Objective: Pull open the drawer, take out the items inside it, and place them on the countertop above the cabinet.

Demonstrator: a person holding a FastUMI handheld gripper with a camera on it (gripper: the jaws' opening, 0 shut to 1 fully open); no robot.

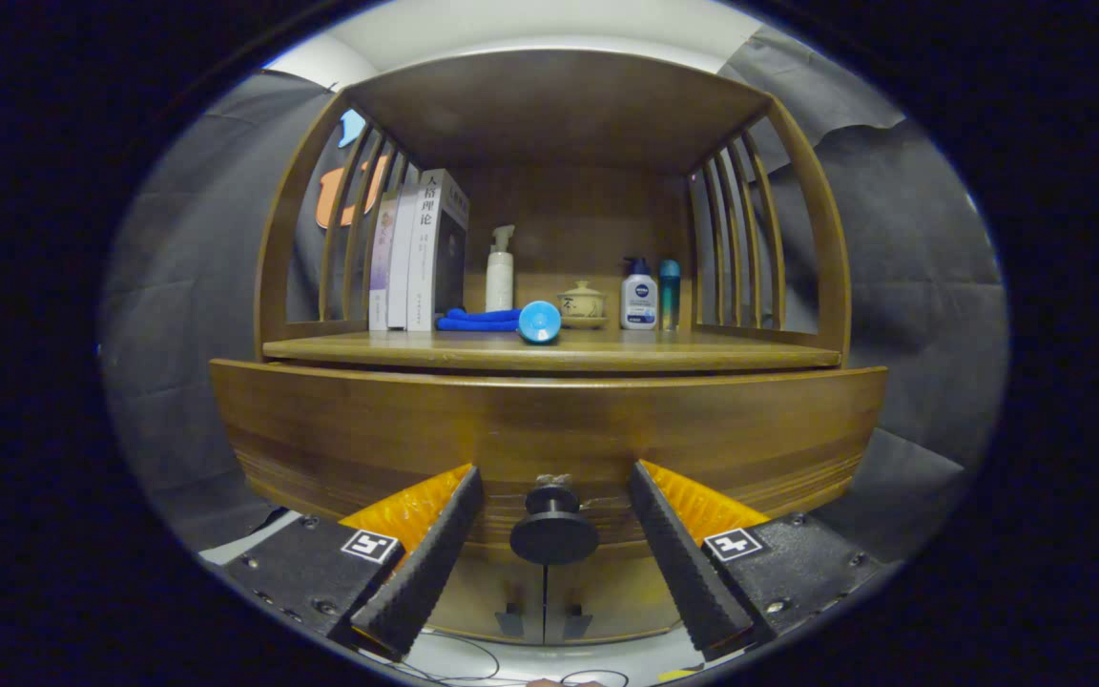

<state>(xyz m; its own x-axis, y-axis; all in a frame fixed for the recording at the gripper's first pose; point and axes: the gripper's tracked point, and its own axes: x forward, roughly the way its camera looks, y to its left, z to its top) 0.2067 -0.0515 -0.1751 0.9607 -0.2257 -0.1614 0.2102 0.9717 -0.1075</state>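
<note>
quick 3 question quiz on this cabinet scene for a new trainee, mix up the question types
1. True or false: the gripper is shut on the drawer knob.
2. Which thing lies on its side on the countertop? A) the spray bottle B) the blue round-ended cylinder C) the pump bottle
3. Fill in: the books stand at the countertop's ____ end as the camera sees it.

Key
1. False: the fingers are open, one on each side of the knob, not pressing on it, and the drawer looks closed.
2. B, resting beside the blue cloth.
3. Left.
</note>
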